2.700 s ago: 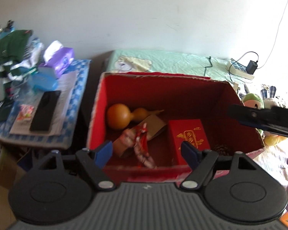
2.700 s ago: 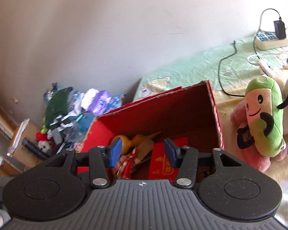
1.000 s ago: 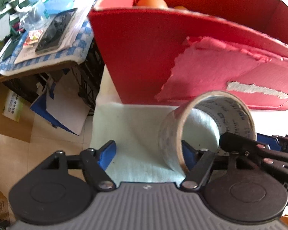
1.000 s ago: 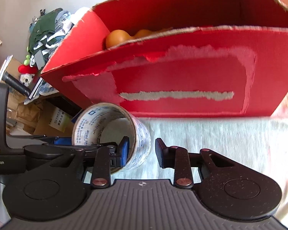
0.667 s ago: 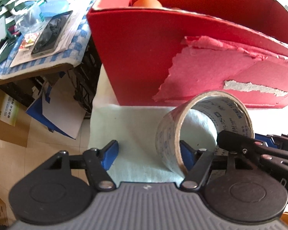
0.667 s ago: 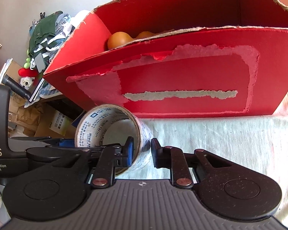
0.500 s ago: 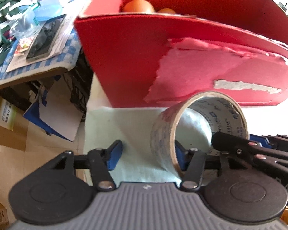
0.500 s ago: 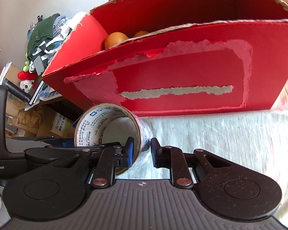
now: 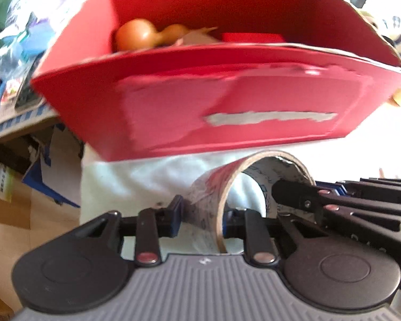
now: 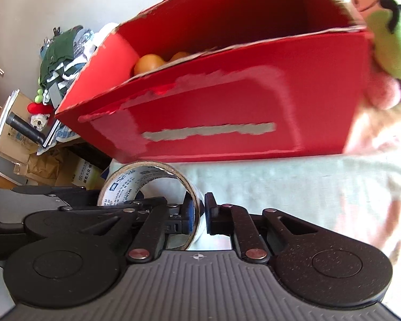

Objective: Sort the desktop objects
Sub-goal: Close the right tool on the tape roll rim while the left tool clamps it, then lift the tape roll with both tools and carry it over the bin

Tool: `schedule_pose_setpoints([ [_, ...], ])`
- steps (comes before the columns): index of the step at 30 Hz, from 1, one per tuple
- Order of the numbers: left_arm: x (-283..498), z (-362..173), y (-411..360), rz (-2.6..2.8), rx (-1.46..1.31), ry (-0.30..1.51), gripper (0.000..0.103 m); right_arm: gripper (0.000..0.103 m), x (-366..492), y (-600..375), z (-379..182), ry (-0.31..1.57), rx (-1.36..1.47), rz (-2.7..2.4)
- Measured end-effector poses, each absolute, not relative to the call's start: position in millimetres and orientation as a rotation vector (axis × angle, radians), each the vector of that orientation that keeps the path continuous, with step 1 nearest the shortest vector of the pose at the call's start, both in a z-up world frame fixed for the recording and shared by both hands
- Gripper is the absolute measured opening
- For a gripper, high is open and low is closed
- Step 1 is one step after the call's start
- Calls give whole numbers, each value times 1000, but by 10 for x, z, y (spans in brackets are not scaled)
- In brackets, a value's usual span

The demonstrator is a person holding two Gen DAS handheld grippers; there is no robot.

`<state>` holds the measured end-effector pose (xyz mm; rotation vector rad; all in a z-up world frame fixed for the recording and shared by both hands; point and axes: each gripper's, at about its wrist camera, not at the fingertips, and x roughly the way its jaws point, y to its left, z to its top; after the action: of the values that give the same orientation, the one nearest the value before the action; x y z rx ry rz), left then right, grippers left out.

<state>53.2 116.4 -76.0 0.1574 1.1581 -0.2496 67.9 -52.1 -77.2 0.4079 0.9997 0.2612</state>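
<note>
A large red cardboard box with a torn, paler front panel filled the upper half of both wrist views, standing on a pale green cloth. Inside it, toward 11 o'clock, lay an orange gourd; a flat red packet showed at 12 o'clock just above the near rim. Beside the box's right end, at 2 o'clock in the right wrist view, leaned a green and pink plush toy. At 9 o'clock, well apart from the box, a cluttered side table carried a heap of green and white clothing.

In front of the box, near its lower edge, was a wide roll of clear packing tape with a printed cardboard core, its open bore facing the cameras. The left gripper pinched the roll's left wall, one blue pad outside and one inside the bore. The right gripper pinched the opposite wall in the same manner, its jaws nearly closed on the thin band. The roll was thus gripped from both sides; whether it touched the cloth could not be told.
</note>
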Motion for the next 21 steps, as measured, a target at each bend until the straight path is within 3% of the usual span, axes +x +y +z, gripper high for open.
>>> schedule_pose_setpoints([
  [21, 155, -674, -258, -316, 243, 1105, 20, 9, 310, -1733, -777, 998, 463, 224],
])
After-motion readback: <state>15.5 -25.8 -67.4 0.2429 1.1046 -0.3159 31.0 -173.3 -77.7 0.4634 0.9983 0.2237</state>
